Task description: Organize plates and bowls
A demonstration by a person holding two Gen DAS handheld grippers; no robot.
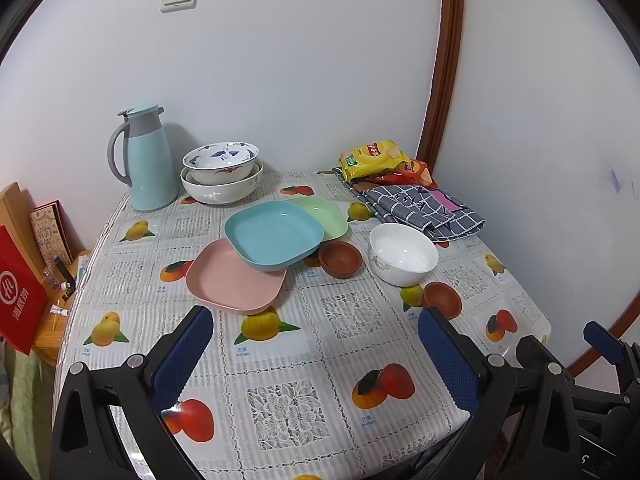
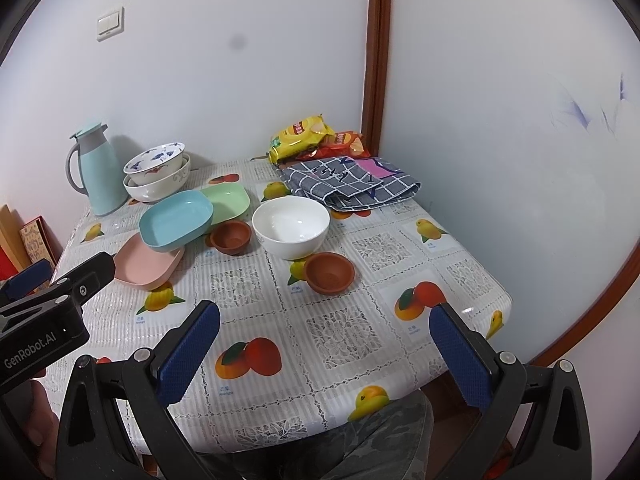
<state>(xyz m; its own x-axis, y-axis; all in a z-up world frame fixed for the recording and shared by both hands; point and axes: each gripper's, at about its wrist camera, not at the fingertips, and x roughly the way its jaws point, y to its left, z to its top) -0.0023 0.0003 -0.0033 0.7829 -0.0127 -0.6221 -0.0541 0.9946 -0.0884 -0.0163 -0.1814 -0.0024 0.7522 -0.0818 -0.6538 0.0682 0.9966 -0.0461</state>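
A blue square plate (image 1: pixel 273 241) (image 2: pixel 176 219) leans across a pink plate (image 1: pixel 236 278) (image 2: pixel 149 263) and a green plate (image 1: pixel 324 216) (image 2: pixel 230 199). Beside them sit a white bowl (image 1: pixel 403 253) (image 2: pixel 291 225) and two small brown bowls (image 1: pixel 340 258) (image 1: pixel 442 299) (image 2: pixel 231 237) (image 2: pixel 329 271). Two patterned bowls (image 1: pixel 221 172) (image 2: pixel 157 174) are stacked at the back. My left gripper (image 1: pixel 316 330) hangs open over the table's near part, short of the pink plate. My right gripper (image 2: pixel 325 326) is open too, nothing between its fingers, short of the nearer brown bowl.
A pale blue jug (image 1: pixel 146 158) (image 2: pixel 96 170) stands at the back left. Snack bags (image 1: pixel 374 159) (image 2: pixel 302 138) and a folded checked cloth (image 1: pixel 424 210) (image 2: pixel 352 184) lie at the back right. Walls close in behind and right. Boxes (image 1: pixel 20 276) stand left of the table.
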